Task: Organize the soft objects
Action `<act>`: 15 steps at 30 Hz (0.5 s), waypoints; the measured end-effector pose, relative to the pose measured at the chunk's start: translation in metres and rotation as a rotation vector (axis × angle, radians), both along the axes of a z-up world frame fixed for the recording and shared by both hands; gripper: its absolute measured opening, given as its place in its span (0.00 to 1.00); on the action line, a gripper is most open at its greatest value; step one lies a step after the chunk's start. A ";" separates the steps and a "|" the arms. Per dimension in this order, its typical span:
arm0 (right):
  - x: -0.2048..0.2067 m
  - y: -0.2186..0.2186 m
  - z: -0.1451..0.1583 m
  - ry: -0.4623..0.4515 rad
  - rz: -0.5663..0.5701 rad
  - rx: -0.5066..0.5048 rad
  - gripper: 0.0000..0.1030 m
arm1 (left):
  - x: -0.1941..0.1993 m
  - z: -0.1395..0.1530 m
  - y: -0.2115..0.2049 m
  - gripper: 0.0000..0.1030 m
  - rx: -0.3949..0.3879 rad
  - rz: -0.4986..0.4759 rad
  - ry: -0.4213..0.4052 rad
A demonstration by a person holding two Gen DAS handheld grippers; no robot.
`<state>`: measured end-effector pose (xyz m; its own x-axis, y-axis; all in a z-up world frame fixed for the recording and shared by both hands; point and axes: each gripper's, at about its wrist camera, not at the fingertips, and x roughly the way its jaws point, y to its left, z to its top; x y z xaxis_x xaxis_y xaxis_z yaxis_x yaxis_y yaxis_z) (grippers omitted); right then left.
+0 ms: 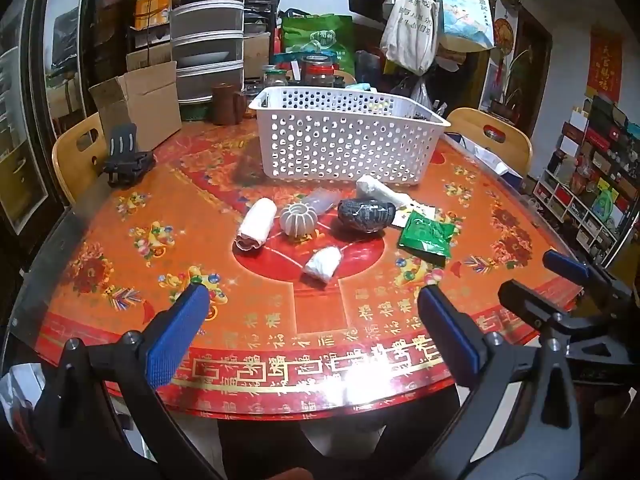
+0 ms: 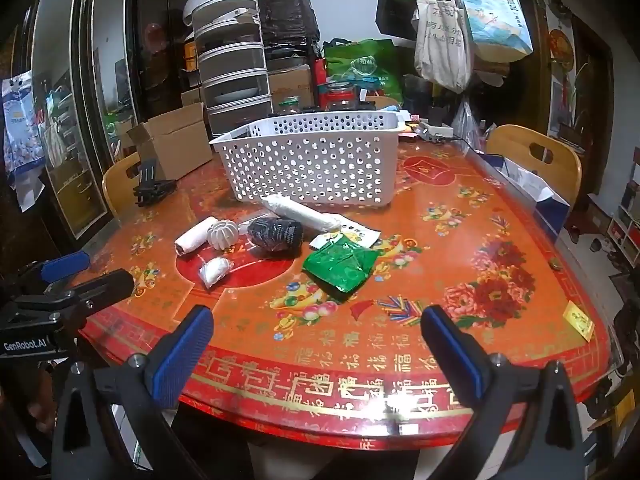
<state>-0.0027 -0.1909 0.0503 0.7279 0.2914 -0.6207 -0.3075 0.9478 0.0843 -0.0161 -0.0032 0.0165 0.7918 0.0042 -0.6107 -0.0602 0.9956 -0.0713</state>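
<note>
The white perforated basket (image 1: 344, 136) stands on the red patterned table (image 1: 160, 264), and all places here are given from it. Just in front of the basket, almost touching its front wall, lies a long white roll (image 2: 300, 210). A little nearer to the cameras than this roll lies a dark grey bundle (image 1: 366, 216), and beside it a white ribbed ball (image 1: 298, 220) and a second white roll (image 1: 256, 224) with a dark end. A small white wrapped piece (image 1: 323, 263) lies further from the basket, on the red circle of the table. The green packet (image 2: 340, 266) lies in front of the basket's right corner, partly over a white printed sachet (image 2: 352, 236).

The left gripper (image 1: 312, 328) hovers over the near edge of the table, far from the basket; its blue pads (image 1: 176, 336) stand wide apart and hold nothing. The right gripper (image 2: 316, 344) is at the same near edge, also wide apart and with nothing between its pads (image 2: 180, 356)

A cardboard box (image 1: 140, 104) stands to the left of the basket
</note>
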 end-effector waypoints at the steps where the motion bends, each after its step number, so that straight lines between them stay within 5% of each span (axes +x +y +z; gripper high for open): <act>1: 0.000 0.000 0.000 0.001 0.000 0.002 1.00 | -0.001 0.001 -0.001 1.00 0.001 -0.002 -0.003; 15: -0.001 -0.002 0.001 0.000 0.006 0.008 1.00 | -0.003 0.004 -0.003 1.00 0.001 -0.003 -0.003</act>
<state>-0.0036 -0.1925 0.0515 0.7261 0.3007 -0.6184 -0.3136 0.9451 0.0914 -0.0193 -0.0064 0.0201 0.7939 0.0025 -0.6080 -0.0573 0.9958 -0.0708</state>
